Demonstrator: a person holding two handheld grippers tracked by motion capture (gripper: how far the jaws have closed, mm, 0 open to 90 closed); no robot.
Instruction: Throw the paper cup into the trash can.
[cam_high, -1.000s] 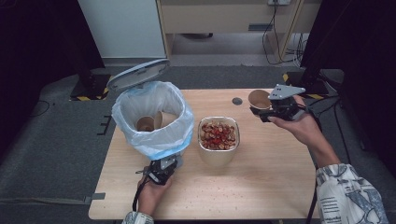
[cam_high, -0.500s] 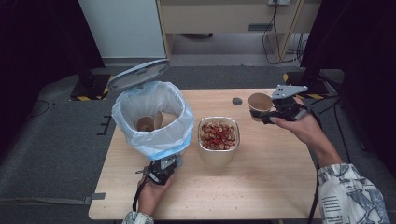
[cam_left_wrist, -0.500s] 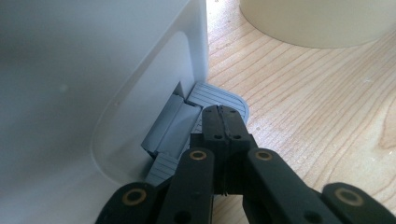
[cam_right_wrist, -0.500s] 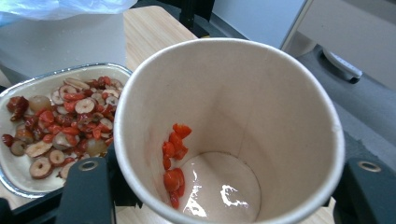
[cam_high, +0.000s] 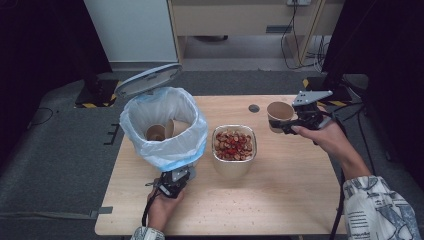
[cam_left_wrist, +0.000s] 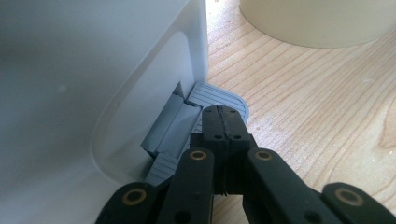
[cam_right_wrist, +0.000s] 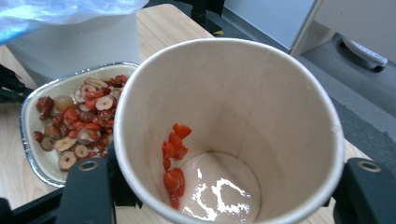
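Note:
A white pedal bin (cam_high: 165, 125) lined with a pale blue bag stands at the table's left, its lid (cam_high: 147, 79) raised. Two used paper cups (cam_high: 157, 132) lie inside. My left gripper (cam_high: 172, 182) is shut, and its tips (cam_left_wrist: 224, 116) rest on the bin's grey pedal (cam_left_wrist: 219, 95). A foil tray (cam_high: 234, 167) of dried red and tan fruit slices sits mid-table. My right gripper (cam_high: 281, 125) is shut on a paper cup (cam_high: 280, 111), held above the table right of the tray. Inside the cup (cam_right_wrist: 261, 107) a few red pieces (cam_right_wrist: 173, 158) stick to the wall.
The wooden table (cam_high: 280, 200) has scattered crumbs along its front. A small dark round disc (cam_high: 254, 108) lies near the far edge. The tray's side (cam_left_wrist: 317, 23) stands close beyond the pedal. Cabinets and cables are behind the table.

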